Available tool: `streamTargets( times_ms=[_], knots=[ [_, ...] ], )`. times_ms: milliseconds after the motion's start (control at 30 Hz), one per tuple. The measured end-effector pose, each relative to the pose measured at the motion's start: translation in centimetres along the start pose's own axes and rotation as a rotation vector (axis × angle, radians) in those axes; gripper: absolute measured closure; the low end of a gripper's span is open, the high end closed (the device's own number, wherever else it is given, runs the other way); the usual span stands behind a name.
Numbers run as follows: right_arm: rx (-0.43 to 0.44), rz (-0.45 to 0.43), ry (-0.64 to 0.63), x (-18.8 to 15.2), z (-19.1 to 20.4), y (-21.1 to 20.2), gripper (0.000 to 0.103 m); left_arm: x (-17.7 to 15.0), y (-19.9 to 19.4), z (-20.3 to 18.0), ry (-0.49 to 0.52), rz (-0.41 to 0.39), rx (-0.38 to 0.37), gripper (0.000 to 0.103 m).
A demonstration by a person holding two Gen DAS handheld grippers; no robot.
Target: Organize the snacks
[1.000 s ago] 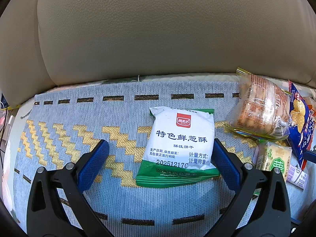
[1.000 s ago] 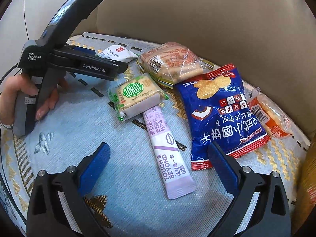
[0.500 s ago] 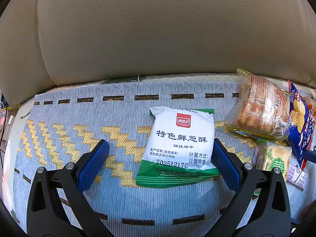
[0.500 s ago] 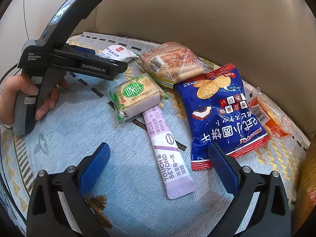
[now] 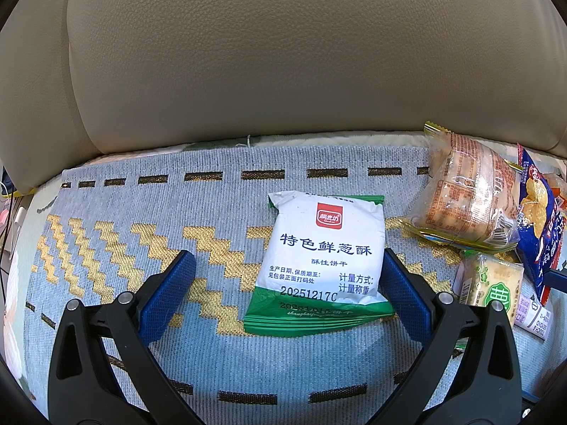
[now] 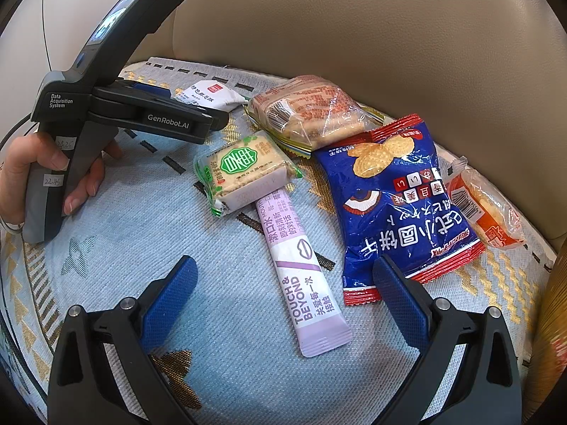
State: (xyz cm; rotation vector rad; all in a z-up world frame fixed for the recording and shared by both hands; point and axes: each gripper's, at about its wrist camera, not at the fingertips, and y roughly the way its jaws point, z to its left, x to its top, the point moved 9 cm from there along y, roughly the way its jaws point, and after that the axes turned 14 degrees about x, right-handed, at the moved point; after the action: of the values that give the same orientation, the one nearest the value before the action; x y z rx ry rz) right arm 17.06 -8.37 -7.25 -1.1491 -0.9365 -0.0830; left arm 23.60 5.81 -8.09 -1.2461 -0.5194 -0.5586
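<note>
The task looks barely begun: the white-and-green biscuit packet (image 5: 324, 265) lies alone toward the woven blue-and-gold seat cover's (image 5: 124, 212) back edge, between the wide-open, empty left gripper's (image 5: 288, 294) fingers. The other snacks, among them a blue crisp bag (image 6: 400, 205) and lilac sachet (image 6: 304, 279), sit loosely clustered ahead of the right gripper (image 6: 283, 294), equally spread and empty. The cover lies on a beige leather sofa (image 5: 283, 71).

A beige leather sofa back (image 5: 283, 53) fills the far side, smooth and softly lit. Over the seat lies a pale blue woven cloth (image 5: 117, 212) with gold zigzags and dark dashes, its far edge meeting the backrest.
</note>
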Motion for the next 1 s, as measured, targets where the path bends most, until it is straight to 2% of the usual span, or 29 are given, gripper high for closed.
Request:
streamTargets(
  times_ms=[333,400,467,500,567,633,733,767,800,833,867,1000],
  knots=[
    [-0.002,0.005,0.003,0.0,-0.2,0.0,0.006,0.0,0.0,0.0,0.0,0.0,0.0,0.003],
    [-0.01,0.002,-0.001,0.3,-0.2,0.0,0.018,-0.1,-0.1,0.0,0.0,0.0,0.0,0.003],
    [-0.032,0.001,-0.007,0.6,-0.2,-0.1,0.037,0.0,-0.1,0.0,0.0,0.0,0.001,0.003],
    [-0.041,0.003,-0.012,0.9,-0.1,0.0,0.042,0.0,-0.1,0.1,0.0,0.0,0.001,0.003],
    [-0.046,0.012,-0.021,1.2,0.2,0.1,0.069,0.2,0.3,0.0,0.001,0.001,0.0,0.003],
    [-0.05,0.019,-0.016,1.5,0.5,0.2,0.08,0.2,0.4,0.0,0.002,0.001,0.001,0.003],
    [-0.02,0.015,0.031,1.5,0.3,0.0,0.083,0.5,0.7,-0.3,0.005,0.002,0.004,0.003],
    [-0.008,0.012,0.051,1.4,0.2,-0.2,0.083,0.6,0.6,-0.4,0.007,-0.003,-0.004,0.007],
    [0.008,0.006,0.077,1.4,0.1,-0.5,0.083,1.0,0.5,-0.6,0.007,-0.013,-0.014,0.016],
    [0.024,0.0,0.102,1.3,-0.1,-0.7,0.084,1.0,-0.1,-1.0,0.013,-0.011,-0.047,0.042],
    [0.044,-0.009,0.133,1.2,-0.4,-1.1,0.084,1.2,-0.5,-1.2,0.024,-0.033,-0.038,0.053],
    [0.097,-0.031,0.223,0.9,-1.1,-2.1,0.085,1.6,-1.1,-1.9,0.052,-0.051,-0.02,0.054]
  ],
)
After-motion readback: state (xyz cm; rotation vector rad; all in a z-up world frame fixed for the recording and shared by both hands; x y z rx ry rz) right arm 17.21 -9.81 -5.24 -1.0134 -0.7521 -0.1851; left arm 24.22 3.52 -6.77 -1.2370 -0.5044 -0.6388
